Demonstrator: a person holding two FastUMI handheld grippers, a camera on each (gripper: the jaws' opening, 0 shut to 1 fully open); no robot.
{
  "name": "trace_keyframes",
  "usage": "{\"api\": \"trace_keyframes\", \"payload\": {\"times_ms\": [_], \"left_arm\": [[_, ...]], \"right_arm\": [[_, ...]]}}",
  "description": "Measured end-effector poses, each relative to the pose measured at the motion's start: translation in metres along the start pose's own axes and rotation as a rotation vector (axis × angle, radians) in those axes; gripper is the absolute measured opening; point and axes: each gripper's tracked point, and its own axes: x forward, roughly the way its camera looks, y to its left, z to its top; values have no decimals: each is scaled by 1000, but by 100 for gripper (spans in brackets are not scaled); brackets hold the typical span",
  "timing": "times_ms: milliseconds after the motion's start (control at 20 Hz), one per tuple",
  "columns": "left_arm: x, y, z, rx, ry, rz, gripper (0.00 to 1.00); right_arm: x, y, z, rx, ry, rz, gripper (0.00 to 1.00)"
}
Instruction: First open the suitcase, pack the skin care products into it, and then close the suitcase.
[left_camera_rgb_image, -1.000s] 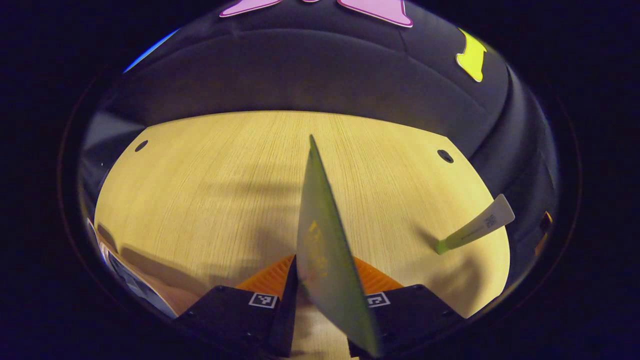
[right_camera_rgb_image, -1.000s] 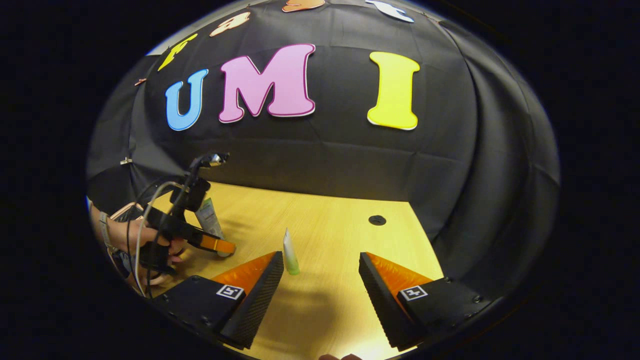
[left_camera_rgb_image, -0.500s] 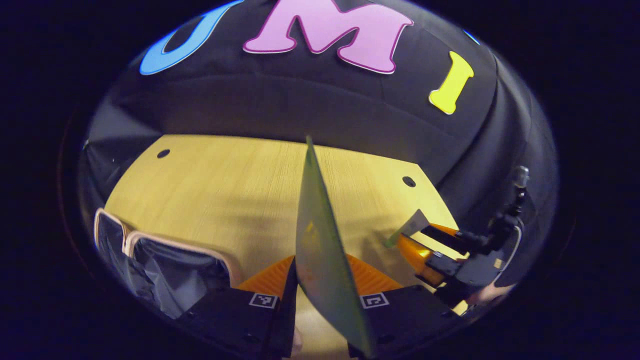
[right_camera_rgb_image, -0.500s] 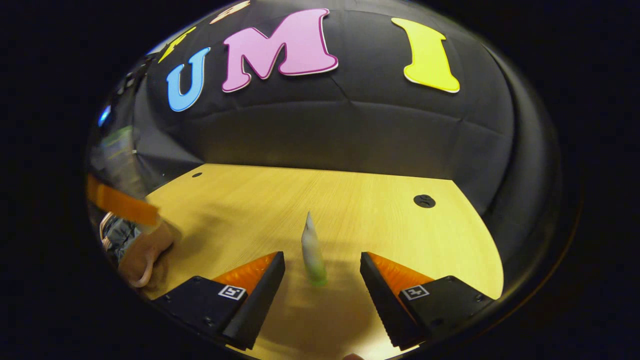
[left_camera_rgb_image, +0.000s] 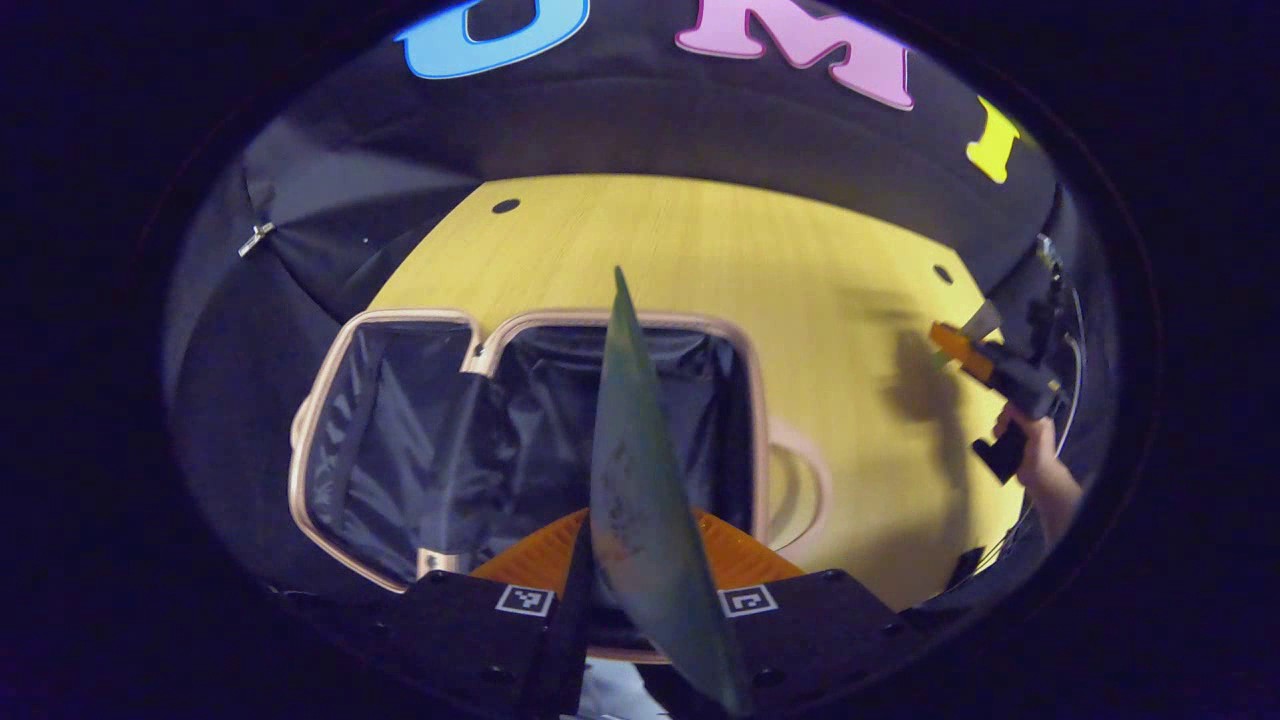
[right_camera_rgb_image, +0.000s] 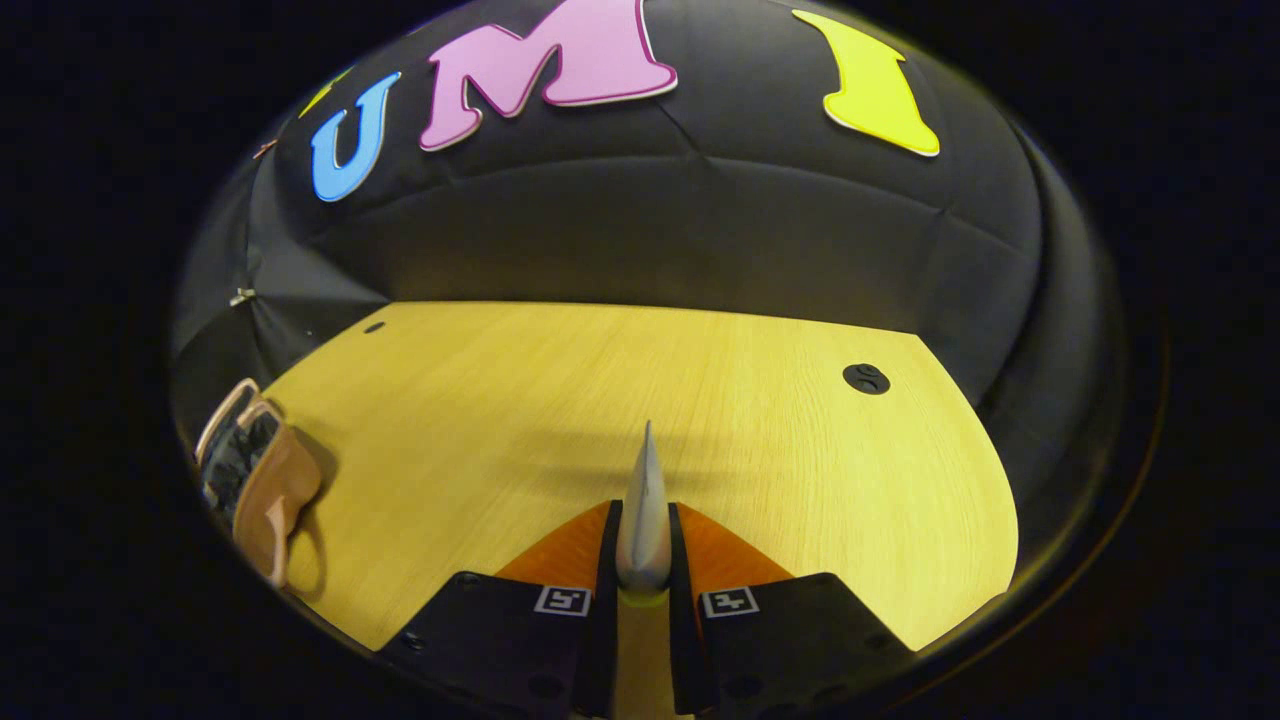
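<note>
Left gripper clamps a flat green tube edge-up over the open dark-lined, tan-rimmed suitcase, apparently for dropping; right gripper pinches a slim pale tube above the wooden table.

Warm dim light, soft shadows on the table, heavy fisheye bending at edges, near objects blurred

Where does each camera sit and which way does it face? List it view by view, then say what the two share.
Left gripper view: rides the left gripper, looking down over the open suitcase; its fingers pinch a flat green tube; the right gripper and a hand are farther off.
Right gripper view: rides the right gripper, facing across the table to the booth wall; its fingers pinch a small tube.
Shared: table, suitcase, wall.
</note>
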Motion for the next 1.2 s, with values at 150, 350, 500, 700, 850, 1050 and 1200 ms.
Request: {"api": "trace_keyframes", "payload": {"times_ms": [150,350,500,700,850,1050,1200], "left_arm": [[23,12,-24,8,137,-6,45],[69,25,-59,25,341,29,48],[95,28,-80,-37,420,68,48],[73,27,-51,31,277,-5,99],[35,21,-26,63,55,-157,98],[-9,82,-1,109,-198,-153,97],[-11,159,-5,26,-246,-98,98]], "right_arm": [[-55,17,17,-8,-40,44,25],[-126,46,38,-38,-116,66,25],[-167,81,41,-21,-124,70,25],[-200,150,39,-14,-114,105,25],[-207,215,41,-37,-90,161,25],[-193,328,25,-51,28,304,25],[-157,388,-42,-12,304,345,25]]}}
